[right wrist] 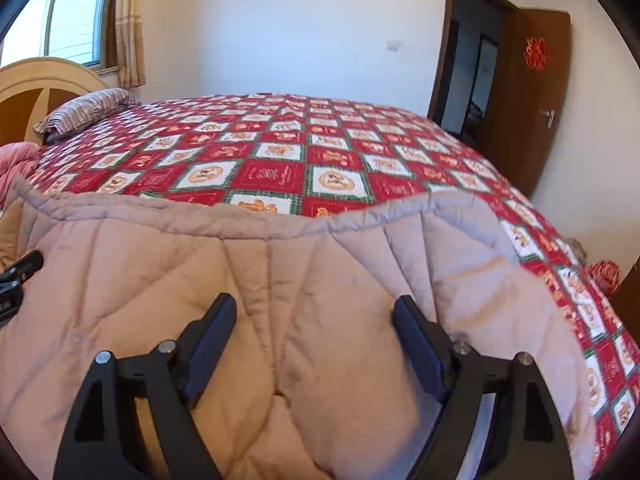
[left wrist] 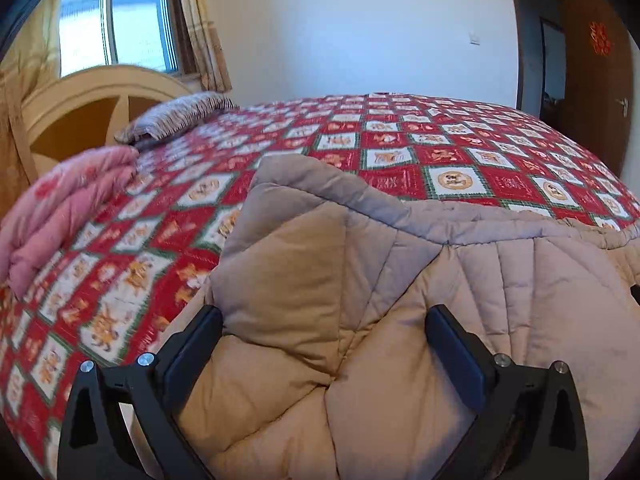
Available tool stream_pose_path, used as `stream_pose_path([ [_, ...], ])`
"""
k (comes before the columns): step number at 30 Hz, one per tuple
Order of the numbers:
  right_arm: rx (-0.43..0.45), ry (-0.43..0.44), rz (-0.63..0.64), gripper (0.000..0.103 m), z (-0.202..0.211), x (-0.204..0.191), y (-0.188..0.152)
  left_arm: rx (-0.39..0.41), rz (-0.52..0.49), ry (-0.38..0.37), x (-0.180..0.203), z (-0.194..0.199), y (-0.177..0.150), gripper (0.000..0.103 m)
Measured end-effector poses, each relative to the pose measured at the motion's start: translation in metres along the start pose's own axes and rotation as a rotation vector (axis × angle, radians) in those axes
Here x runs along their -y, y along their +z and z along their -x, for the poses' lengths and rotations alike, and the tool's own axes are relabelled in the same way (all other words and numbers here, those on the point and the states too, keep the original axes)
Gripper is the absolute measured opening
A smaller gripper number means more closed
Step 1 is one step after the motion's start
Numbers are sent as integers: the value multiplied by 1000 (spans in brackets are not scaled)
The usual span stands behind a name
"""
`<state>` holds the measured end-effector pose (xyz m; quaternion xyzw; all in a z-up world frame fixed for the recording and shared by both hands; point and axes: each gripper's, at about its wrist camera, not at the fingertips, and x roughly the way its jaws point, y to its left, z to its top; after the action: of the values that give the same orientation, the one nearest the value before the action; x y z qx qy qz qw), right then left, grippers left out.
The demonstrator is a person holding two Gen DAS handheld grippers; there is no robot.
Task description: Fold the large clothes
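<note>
My left gripper stands with its jaws wide apart; the padded fabric bulges up between the fingers, but the pads do not press on it. My right gripper is likewise spread, its jaws open wide over the same cloth, nothing clamped between them. In the right wrist view a part of the left tool shows at the left edge, resting against the fabric.

The beige quilted garment lies on the near part of the bed, directly under and ahead of both tools. Its stitched hem runs across the bed ahead of the right gripper. On the left side a corner is folded over onto itself.

Beyond the garment the red patterned bedspread covers the bed. A pink folded quilt sits at the left edge, with a striped pillow farther back, near the cream headboard.

Farthest off: a window with curtains, a white wall, and an open brown door bearing a red decoration.
</note>
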<state>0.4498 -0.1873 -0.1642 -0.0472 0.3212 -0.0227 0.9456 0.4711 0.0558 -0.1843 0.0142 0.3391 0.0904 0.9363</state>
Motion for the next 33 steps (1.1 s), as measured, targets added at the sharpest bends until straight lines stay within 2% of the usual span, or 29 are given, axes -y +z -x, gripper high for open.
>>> stream_pose_path([
  [4,-29,18,-31,88,-11,4,0,-44,67,-55,-11,-11,-7,102],
  [19,-120,2,-23,95,-37,0,-6,-86,66,-76,-3,-21,-11,102],
  [33,-156,-8,0,96,-46,-3,-6,-111,61,-76,-2,-25,-12,102],
])
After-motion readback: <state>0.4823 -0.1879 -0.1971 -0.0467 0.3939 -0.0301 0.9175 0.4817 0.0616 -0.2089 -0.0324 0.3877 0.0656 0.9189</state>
